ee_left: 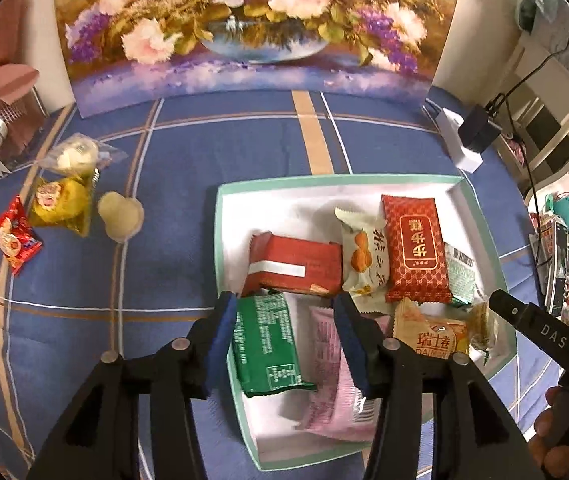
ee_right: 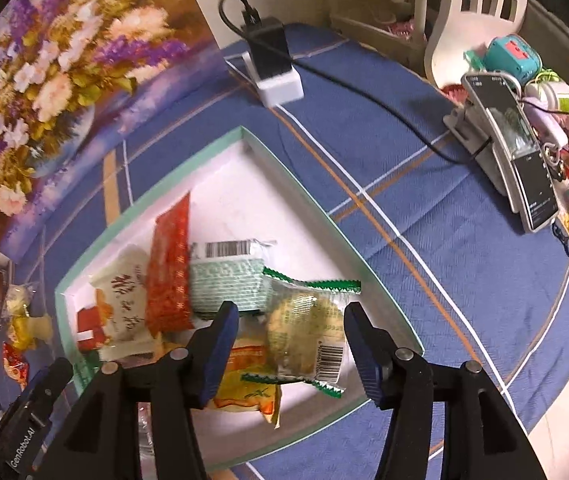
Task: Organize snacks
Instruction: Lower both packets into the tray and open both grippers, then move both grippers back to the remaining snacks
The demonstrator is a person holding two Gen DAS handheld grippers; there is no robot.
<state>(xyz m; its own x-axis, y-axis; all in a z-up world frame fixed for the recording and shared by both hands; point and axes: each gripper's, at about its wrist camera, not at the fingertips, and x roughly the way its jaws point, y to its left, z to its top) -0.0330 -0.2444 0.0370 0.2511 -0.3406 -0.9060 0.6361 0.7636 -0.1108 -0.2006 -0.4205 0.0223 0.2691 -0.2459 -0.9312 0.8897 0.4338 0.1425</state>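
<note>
A shallow white box with a mint-green rim (ee_left: 324, 178) lies on the blue checked cloth and holds several snack packets. My left gripper (ee_left: 284, 300) hovers open over its near left part. A green packet (ee_left: 268, 344) and a pink one (ee_left: 332, 364) lie flat below the pads. My right gripper (ee_right: 291, 308) stands open above the box's right side (ee_right: 324, 216). A clear packet with green edges (ee_right: 308, 336) lies between its fingers, not pressed. Left of the box lie a red packet (ee_left: 16, 240), a yellow one (ee_left: 60, 204), a clear-wrapped white one (ee_left: 76, 154) and a pale jelly (ee_left: 120, 212).
A flower painting (ee_left: 244, 20) stands along the back. A white power strip with a black charger (ee_right: 274, 64) and its cable sit at the back right. A phone on a stand (ee_right: 512, 152) and small clutter crowd the right edge. A pink gift box (ee_left: 0, 120) stands far left.
</note>
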